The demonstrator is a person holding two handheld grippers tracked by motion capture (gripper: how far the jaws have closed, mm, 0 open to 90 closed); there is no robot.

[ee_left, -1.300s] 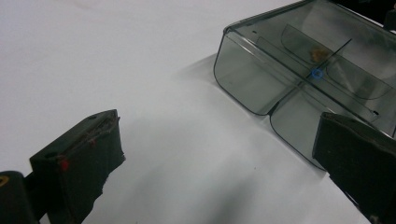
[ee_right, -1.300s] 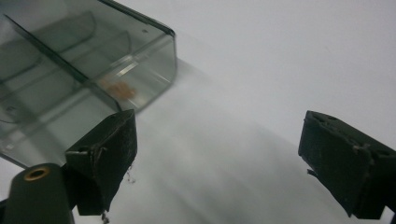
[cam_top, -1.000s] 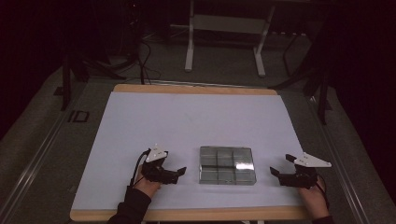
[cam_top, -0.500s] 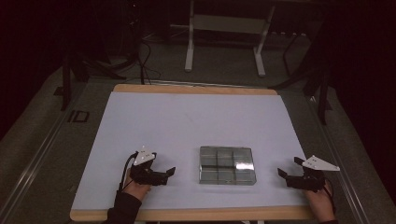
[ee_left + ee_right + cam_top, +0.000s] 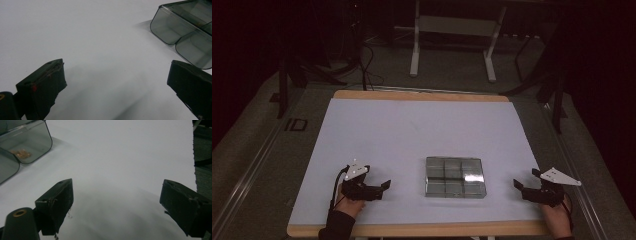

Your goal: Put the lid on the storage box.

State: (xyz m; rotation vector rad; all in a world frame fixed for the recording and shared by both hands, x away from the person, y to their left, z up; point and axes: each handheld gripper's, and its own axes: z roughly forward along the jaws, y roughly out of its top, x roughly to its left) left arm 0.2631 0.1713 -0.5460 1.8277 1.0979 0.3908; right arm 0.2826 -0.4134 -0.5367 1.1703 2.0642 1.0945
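while the clear compartment box (image 5: 455,177) is sitting on the white table cover (image 5: 412,135) near the front edge, the two hands are resting low on either side of it, each well apart from it. the left gripper (image 5: 384,184) is lying almost level, pointing right toward the box, its jaws standing wide apart over bare cover. the right gripper (image 5: 516,184) is pointing left toward the box, jaws likewise spread and holding nothing.

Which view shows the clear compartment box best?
The high view: the whole clear compartment box with its grid shows between both grippers. The left gripper view catches one corner; the right gripper view another.
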